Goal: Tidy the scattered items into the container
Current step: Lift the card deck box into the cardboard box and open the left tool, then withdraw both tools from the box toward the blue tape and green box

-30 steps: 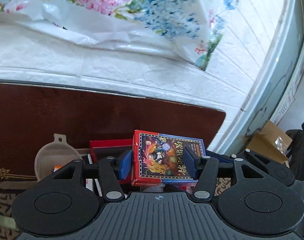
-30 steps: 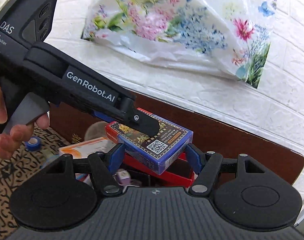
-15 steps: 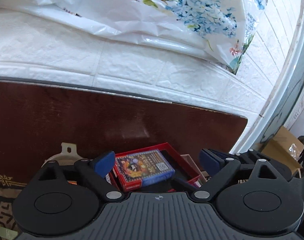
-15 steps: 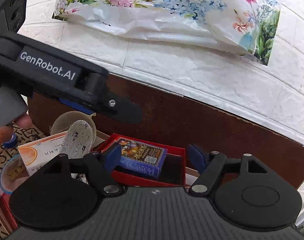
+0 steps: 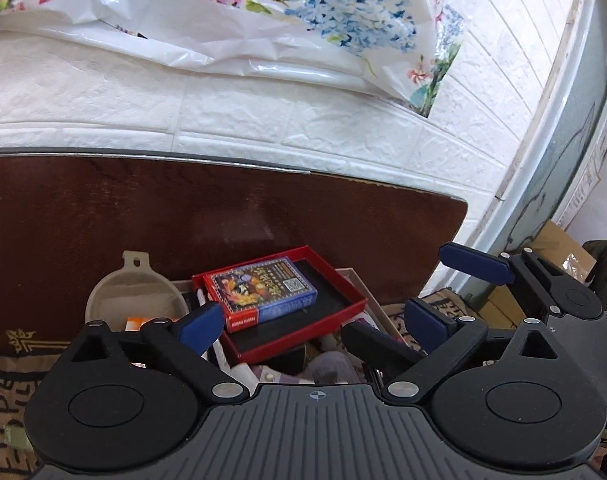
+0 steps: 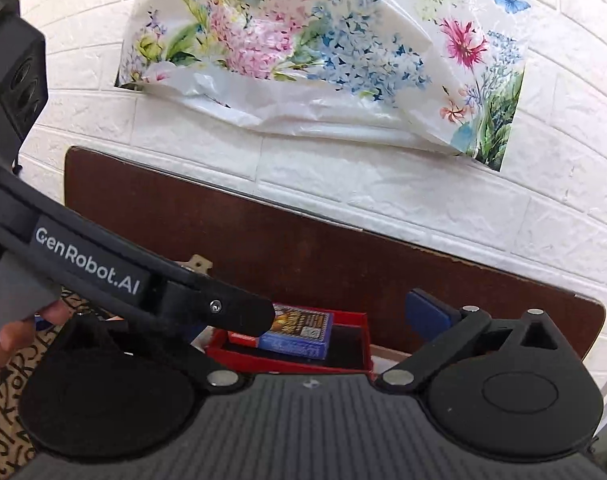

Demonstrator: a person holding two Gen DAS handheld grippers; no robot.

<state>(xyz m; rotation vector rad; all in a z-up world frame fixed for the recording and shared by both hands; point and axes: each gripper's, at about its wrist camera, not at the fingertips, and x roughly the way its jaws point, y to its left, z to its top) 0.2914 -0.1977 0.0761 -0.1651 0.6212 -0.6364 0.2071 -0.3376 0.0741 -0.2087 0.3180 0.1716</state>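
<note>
A blue and red card box point(image 5: 261, 292) lies flat in a red tray point(image 5: 343, 312) that sits on top of the filled container. It also shows in the right wrist view point(image 6: 299, 330), in the same red tray point(image 6: 287, 360). My left gripper point(image 5: 309, 324) is open and empty, raised just above and in front of the tray. My right gripper point(image 6: 327, 320) is open and empty; its left finger is hidden behind the left gripper's body point(image 6: 103, 276). The right gripper's blue pads point(image 5: 475, 266) show at the right of the left wrist view.
A round beige lid point(image 5: 133, 300) and an orange-and-white box point(image 5: 137, 323) sit left of the tray. A dark wooden board point(image 5: 223, 216) stands behind, against a white brick wall with a floral plastic bag point(image 6: 323, 48). A patterned cloth point(image 6: 7, 400) covers the surface. Cardboard boxes point(image 5: 559, 244) stand at the right.
The left gripper let go of the card box, which now lies flat in the red tray. Both grippers opened wider and drew back and up from the tray.
</note>
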